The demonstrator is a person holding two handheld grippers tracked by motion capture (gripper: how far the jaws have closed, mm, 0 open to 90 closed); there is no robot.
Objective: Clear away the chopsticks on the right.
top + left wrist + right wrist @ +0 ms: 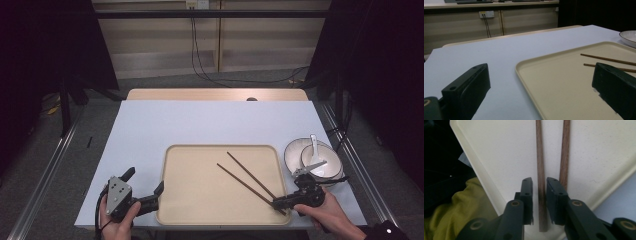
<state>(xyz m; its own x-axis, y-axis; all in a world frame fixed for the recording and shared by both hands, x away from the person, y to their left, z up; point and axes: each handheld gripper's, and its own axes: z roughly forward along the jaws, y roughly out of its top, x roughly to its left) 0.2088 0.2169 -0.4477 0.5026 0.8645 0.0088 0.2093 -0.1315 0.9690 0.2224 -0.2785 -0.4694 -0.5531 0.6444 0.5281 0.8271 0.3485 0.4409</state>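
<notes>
Right gripper view puts your right gripper point(539, 202) narrowly astride one dark wooden chopstick point(540, 170) on the cream plastic tray point(499, 157), not yet clamped. Your left gripper point(536, 90) gapes wide across the tray's edge, seemingly to steady it.

- My left gripper point(534, 87) has its two black jaws spread wide — one low at the left over the table point(499, 57), the other at the right over the tray point(564, 85).
- The cream tray lies flat on the pale blue-white table, its rounded corner just ahead of me between the jaws.
- Two brown chopsticks point(607, 59) lie on the tray's far right part, side by side but apart, running off behind my right-hand jaw.
- A white bowl point(628, 37) shows its rim at the right edge, beyond the tray.
- Past the table — a beige wall with a socket point(486, 14) and two dark cables hanging from it.
</notes>
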